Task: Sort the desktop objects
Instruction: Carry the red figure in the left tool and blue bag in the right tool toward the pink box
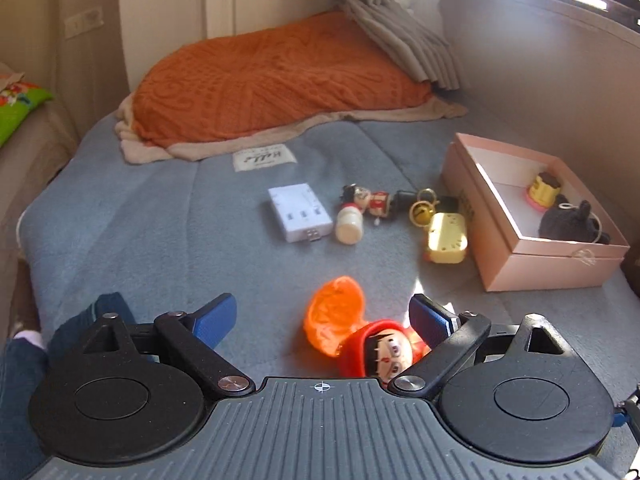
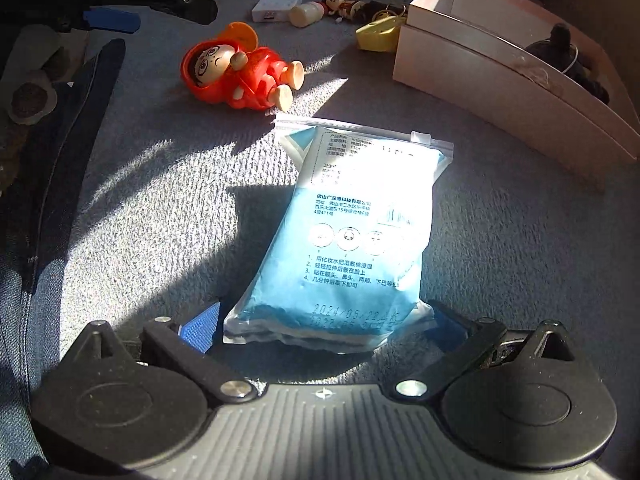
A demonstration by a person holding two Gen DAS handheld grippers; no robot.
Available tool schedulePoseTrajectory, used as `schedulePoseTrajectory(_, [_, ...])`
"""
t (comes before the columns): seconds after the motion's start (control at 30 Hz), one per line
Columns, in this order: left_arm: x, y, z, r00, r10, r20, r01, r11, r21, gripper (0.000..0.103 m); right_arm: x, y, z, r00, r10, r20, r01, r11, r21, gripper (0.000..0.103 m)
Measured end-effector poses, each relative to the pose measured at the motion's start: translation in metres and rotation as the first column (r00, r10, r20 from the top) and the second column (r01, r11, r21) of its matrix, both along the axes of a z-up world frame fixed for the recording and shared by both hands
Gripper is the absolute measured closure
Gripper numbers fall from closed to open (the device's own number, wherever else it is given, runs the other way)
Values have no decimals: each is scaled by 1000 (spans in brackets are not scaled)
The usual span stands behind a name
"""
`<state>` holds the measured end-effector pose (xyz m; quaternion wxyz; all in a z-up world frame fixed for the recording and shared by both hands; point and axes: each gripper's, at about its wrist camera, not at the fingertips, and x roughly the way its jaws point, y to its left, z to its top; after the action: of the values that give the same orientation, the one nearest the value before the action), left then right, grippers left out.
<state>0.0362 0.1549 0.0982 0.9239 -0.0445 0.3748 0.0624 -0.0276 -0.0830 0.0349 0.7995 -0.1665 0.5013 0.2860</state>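
Note:
My left gripper (image 1: pixel 320 304) hangs open and wide over the grey-blue blanket (image 1: pixel 160 240). A red hooded doll (image 1: pixel 384 352) lies on the blanket between its fingers, close to the right pad (image 1: pixel 430 318), with an orange shell (image 1: pixel 336 316) beside it; neither pad presses on it. In the right wrist view my right gripper (image 2: pixel 326 316) is shut on the near end of a blue sealed pack (image 2: pixel 352 232), a pad on either side. The doll (image 2: pixel 236 72) lies beyond the pack. A pink box (image 1: pixel 560 264) stands open at the right, holding a yellow toy (image 1: pixel 542 190) and a dark plush (image 1: pixel 572 220).
A white USB hub (image 1: pixel 298 212), a small bottle (image 1: pixel 349 224), a little figure (image 1: pixel 368 200), a bee keyring (image 1: pixel 422 210) and a yellow case (image 1: pixel 446 238) lie in a row left of the box. An orange cover (image 1: pixel 272 80) lies behind. A person's jeans leg (image 1: pixel 24 380) is at the left.

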Motion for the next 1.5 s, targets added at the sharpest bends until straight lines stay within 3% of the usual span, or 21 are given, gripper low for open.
schedulePoseTrajectory(0.1, [8,14,-6,999,30,-45,-34,996,-80,10,-6,2,3,999,27,38,-27,1000,-12,0])
schedulePoseTrajectory(0.43, [45,-2,-30,990,42,-136,-50,997,-55,15,-19,4,7,987,93,131,-87,995,-49,0])
schedulePoseTrajectory(0.5, [54,-1,-36,986,51,-159,-61,996,-60,23,-20,6,7,982,108,153,-101,994,-51,0])
schedulePoseTrajectory(0.57, [59,0,-39,984,49,-173,-59,997,-53,51,-23,6,10,978,120,173,-114,992,-50,0])
schedulePoseTrajectory(0.67, [55,1,-34,988,46,-145,-51,998,-31,55,-22,8,17,967,132,220,-126,991,-37,0])
schedulePoseTrajectory(0.73, [45,-1,-19,996,33,-78,-33,999,6,55,-20,9,21,962,128,240,-126,992,-26,0])
schedulePoseTrajectory(0.83, [32,-6,5,1000,-15,7,15,999,37,55,-18,9,28,964,107,244,-107,994,-13,0])
schedulePoseTrajectory(0.93, [25,-18,25,992,-117,53,117,993,3,55,-10,12,26,969,86,231,-87,996,-9,0])
schedulePoseTrajectory(1.0, [27,-29,28,983,-179,50,181,982,-47,55,-9,12,25,972,77,222,-76,997,-12,0])
schedulePoseTrajectory(1.07, [30,-41,24,967,-251,42,254,957,-143,53,-12,13,27,971,78,227,-77,997,-13,0])
schedulePoseTrajectory(1.1, [29,-48,23,964,-262,40,265,952,-155,50,-13,13,29,968,85,234,-84,996,-13,0])
schedulePoseTrajectory(1.17, [24,-61,22,958,-283,40,286,949,-130,28,-16,12,31,964,95,249,-95,995,-13,0])
schedulePoseTrajectory(1.23, [16,-68,21,957,-289,31,291,953,-86,19,-17,11,33,962,96,257,-96,995,-10,0])
schedulePoseTrajectory(1.37, [1,-69,7,970,-235,-59,235,972,-11,11,-11,8,31,967,67,245,-68,998,-2,2])
schedulePoseTrajectory(1.5, [-8,-53,-11,983,-135,-124,129,990,-49,9,-6,6,30,975,45,217,-47,999,4,9])
